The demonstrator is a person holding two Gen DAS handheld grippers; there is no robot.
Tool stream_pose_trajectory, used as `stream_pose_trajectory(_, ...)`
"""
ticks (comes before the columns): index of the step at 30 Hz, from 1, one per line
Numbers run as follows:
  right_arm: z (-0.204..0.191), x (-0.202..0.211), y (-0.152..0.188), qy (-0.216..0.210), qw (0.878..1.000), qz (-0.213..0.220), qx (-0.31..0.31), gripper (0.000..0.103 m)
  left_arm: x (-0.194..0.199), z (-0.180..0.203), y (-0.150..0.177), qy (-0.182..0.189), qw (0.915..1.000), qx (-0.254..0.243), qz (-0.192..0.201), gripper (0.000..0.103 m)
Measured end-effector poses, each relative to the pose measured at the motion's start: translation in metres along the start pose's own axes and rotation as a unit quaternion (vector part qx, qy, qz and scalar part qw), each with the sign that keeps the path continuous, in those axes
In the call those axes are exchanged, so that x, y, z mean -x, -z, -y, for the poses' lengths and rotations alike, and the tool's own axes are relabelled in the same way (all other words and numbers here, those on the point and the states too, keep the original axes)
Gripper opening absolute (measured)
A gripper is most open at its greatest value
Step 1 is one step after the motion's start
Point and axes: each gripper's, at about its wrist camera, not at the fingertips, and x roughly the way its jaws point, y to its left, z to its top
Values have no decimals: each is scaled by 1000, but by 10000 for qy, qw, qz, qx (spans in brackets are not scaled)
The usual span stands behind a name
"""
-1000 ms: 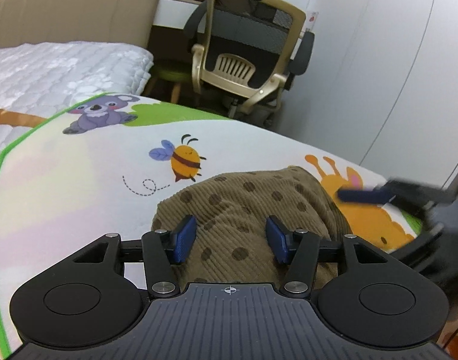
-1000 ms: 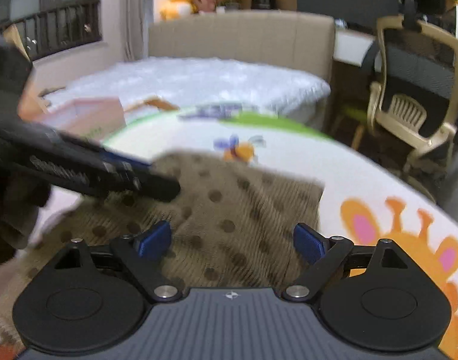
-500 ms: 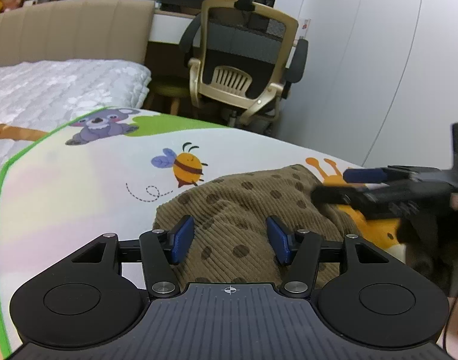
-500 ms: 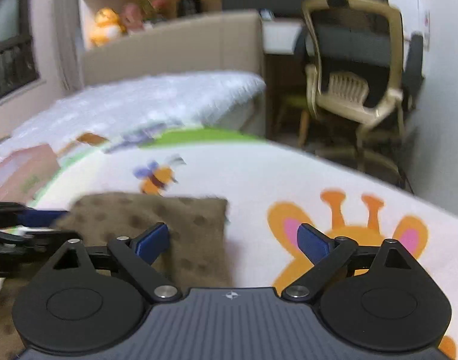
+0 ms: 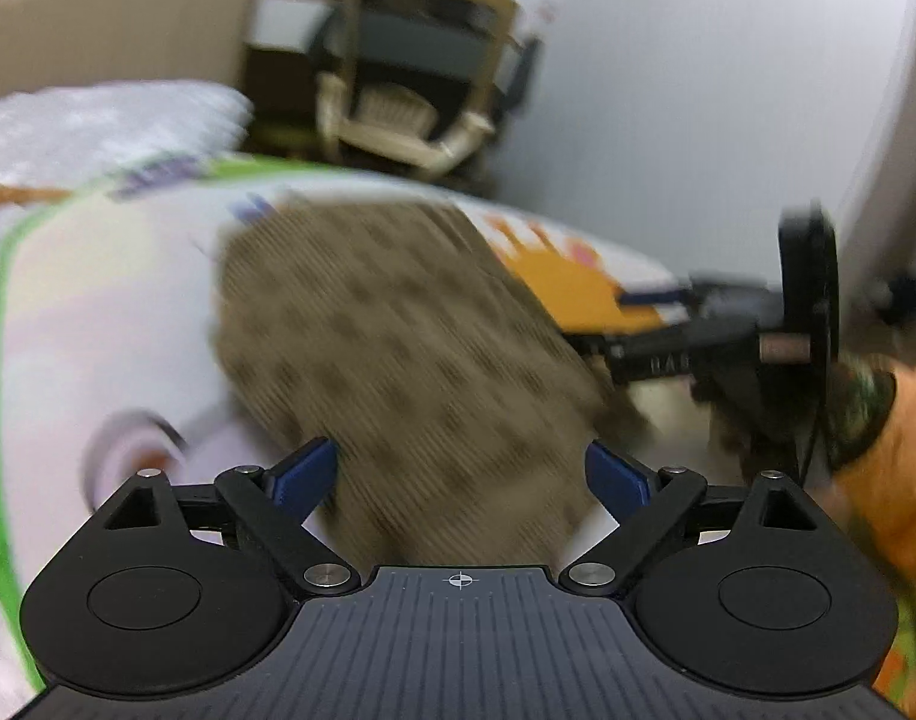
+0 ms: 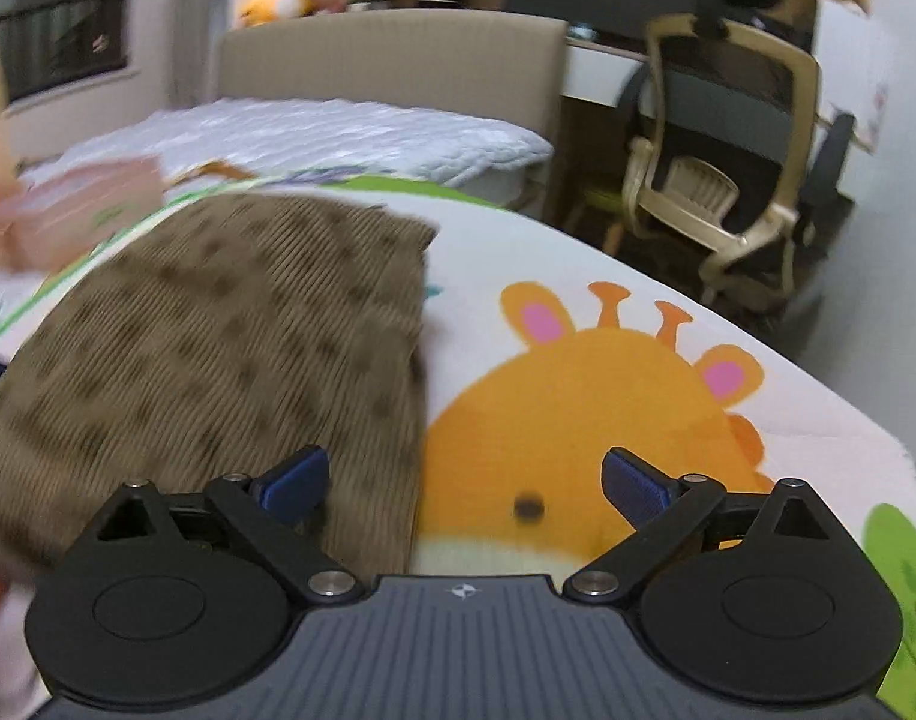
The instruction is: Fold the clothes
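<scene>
Both grippers have their fingers spread wide and aren't holding anything. My left gripper [image 5: 460, 474] had its pads much closer together half a second ago, with the brown dotted corduroy garment [image 5: 398, 348] between them; now they've opened and the cloth just lies flat underneath, so I'd say that fold got dropped in place. My right gripper [image 6: 465, 483] was already open and now straddles the garment's right edge, one pad over the cloth and the other over the orange giraffe print. The garment sits mid-way across the cartoon play mat [image 6: 577, 276], reaching toward its far edge. Probably one more fold or a smoothing pass left. Everything's motion-blurred, and I can't read any labels or writing.
</scene>
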Motion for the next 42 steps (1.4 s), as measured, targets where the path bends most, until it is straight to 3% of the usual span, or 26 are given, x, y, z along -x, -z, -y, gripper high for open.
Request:
stream_pose_trajectory(4, -5, 11, 17, -167, 9995, -239, 104, 99, -16, 5, 10, -566, 9972, -403, -266, 94)
stream_pose_trajectory(8, -16, 11, 22, -408, 9988, -255, 49, 100, -22, -16, 10, -1242, 9914, -323, -255, 96)
stream_pose_trajectory(11, -26, 8, 20, -502, 9985, -230, 60, 101, -17, -27, 9, -1463, 9889, -127, -240, 96)
stream_pose_trajectory(16, -29, 8, 18, -446, 9988, -217, 21, 103, -6, -30, 12, -1414, 9896, 232, -152, 94)
stream_pose_trajectory(20, -29, 16, 22, -344, 9994, -76, -70, 103, 4, -16, 19, -1237, 9907, 533, 165, 96)
stream_pose_trajectory(25, -30, 41, 32, -263, 9991, 272, -180, 103, 17, 15, 39, -1491, 9814, 797, 914, 101)
stream_pose_trajectory(28, -34, 66, 45, -369, 9981, 432, -246, 103, 19, 32, 51, -1611, 9755, 945, 1164, 103)
stream_pose_trajectory(31, -38, 94, 67, -461, 9969, 598, -219, 103, 16, 51, 65, -1829, 9748, 754, 1032, 103)
stream_pose_trajectory(36, -45, 121, 103, -477, 9980, 415, -66, 103, 29, 84, 84, -2209, 9686, 511, 1019, 103)
stream_pose_trajectory(42, -41, 141, 118, -145, 9982, 438, -388, 103, 45, 129, 107, -2580, 9544, -118, 1496, 103)
